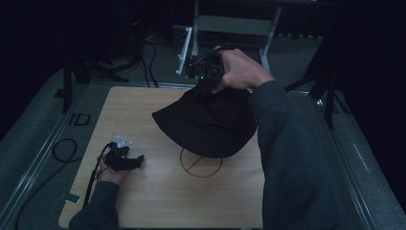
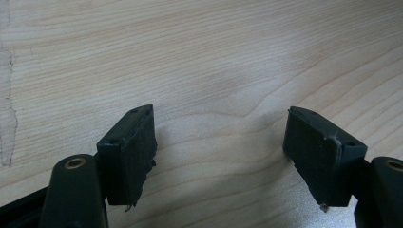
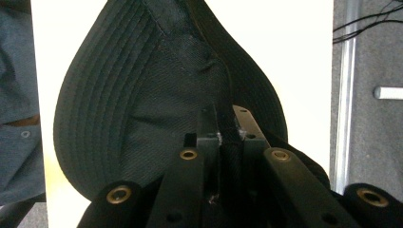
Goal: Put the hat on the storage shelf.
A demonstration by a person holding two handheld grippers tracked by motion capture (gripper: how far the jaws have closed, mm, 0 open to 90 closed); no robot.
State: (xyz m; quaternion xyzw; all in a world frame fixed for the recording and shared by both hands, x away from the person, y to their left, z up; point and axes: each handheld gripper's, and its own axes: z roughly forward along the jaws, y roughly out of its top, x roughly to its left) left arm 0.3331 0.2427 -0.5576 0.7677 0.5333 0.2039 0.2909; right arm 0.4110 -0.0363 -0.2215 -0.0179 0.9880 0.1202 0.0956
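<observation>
Hanging from the right gripper's (image 3: pixel 227 130) pinched jaws, black hat (image 1: pixel 206 122); left gripper (image 2: pixel 221 142) wide open, empty.

A hat (image 1: pixel 207 123) hangs above the middle of the tabletop (image 1: pixel 158 201), over a drawn circle (image 1: pixel 201 165). The right hand-held gripper (image 1: pixel 207 72) pinches the hat's far edge. The left hand-held gripper (image 1: pixel 125 160) rests near the tabletop's left edge.

hat (image 1: pixel 206 122): black (stitched brim rings) | table (image 1: pixel 158 201): pale woodgrain | tools: black
</observation>
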